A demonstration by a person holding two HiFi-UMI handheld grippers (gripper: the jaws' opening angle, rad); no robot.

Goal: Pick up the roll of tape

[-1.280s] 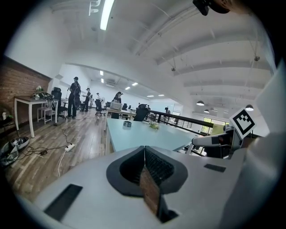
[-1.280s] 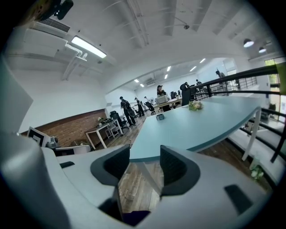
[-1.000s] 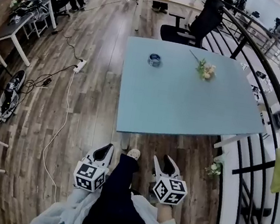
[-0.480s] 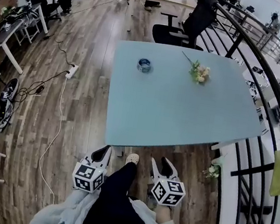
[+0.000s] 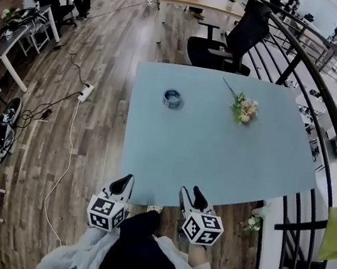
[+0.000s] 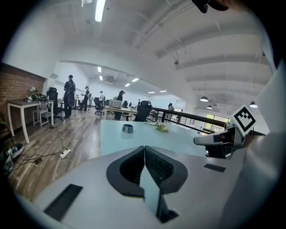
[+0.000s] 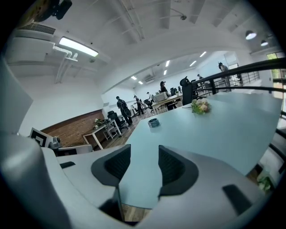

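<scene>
A small blue-grey roll of tape (image 5: 172, 98) lies flat on the far left part of the light blue table (image 5: 216, 151). It shows far ahead in the left gripper view (image 6: 128, 128) and in the right gripper view (image 7: 153, 122). My left gripper (image 5: 121, 185) (image 6: 144, 150) hangs at the table's near edge, jaws touching, nothing held. Just to its right, my right gripper (image 5: 189, 196) (image 7: 144, 154) is open and empty, with the tabletop showing through the gap. Both grippers are well short of the tape.
A small bunch of flowers (image 5: 243, 108) lies on the table to the right of the tape. A black office chair (image 5: 230, 42) stands behind the table. A black railing (image 5: 322, 123) runs along the right. Cables and a power strip (image 5: 86, 92) lie on the wooden floor at left.
The person has stepped toward the table, so its near edge now sits right at the grippers. Both grippers keep their pose and jaw state.
</scene>
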